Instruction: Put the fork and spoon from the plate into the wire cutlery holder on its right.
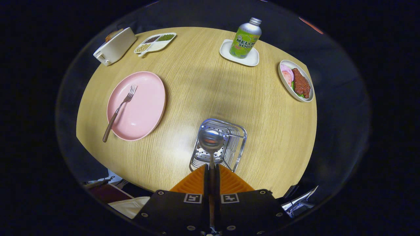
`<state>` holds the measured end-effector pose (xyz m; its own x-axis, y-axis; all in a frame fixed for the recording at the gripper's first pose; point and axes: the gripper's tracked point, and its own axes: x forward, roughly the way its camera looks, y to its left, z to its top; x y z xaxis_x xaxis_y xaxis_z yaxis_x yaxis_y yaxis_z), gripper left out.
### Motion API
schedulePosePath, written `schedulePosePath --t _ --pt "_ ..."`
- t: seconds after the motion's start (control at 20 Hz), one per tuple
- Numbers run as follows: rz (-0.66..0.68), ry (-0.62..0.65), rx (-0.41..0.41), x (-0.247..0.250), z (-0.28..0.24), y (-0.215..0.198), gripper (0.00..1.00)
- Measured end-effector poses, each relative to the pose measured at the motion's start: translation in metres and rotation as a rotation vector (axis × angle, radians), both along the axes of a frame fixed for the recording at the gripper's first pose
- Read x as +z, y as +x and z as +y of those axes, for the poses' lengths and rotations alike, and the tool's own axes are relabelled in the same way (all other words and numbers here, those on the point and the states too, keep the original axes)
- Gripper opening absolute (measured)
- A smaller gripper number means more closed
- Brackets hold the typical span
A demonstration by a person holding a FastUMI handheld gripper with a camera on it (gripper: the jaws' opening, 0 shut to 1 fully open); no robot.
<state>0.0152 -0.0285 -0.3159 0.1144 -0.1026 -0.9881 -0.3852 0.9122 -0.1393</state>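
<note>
A: Spoon (211,140): where?
B: Handle clenched in the jaws of the gripper (211,177), bowl forward, directly above the wire cutlery holder (241,137).
A: Fork (119,108)?
B: Left of the holder, on the pink plate (144,108).

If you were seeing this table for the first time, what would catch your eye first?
The spoon, clamped by its handle in the gripper, hangs bowl-first over the wire holder just ahead of the fingers. To the holder's left a pink plate carries the fork, and a green soda bottle stands far beyond.
</note>
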Motion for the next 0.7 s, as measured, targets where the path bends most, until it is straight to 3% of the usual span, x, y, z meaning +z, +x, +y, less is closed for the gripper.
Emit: schedulePosePath --t 0.4,0.5,0.55,0.7 --pt "-0.070 0.046 -0.026 0.015 0.009 0.009 0.12" --pt "-0.104 0.058 -0.038 0.021 0.010 0.012 0.21" --pt "-0.123 0.067 -0.044 0.024 0.012 0.013 0.30" --pt "-0.228 0.079 -0.052 0.039 0.018 0.023 0.47"
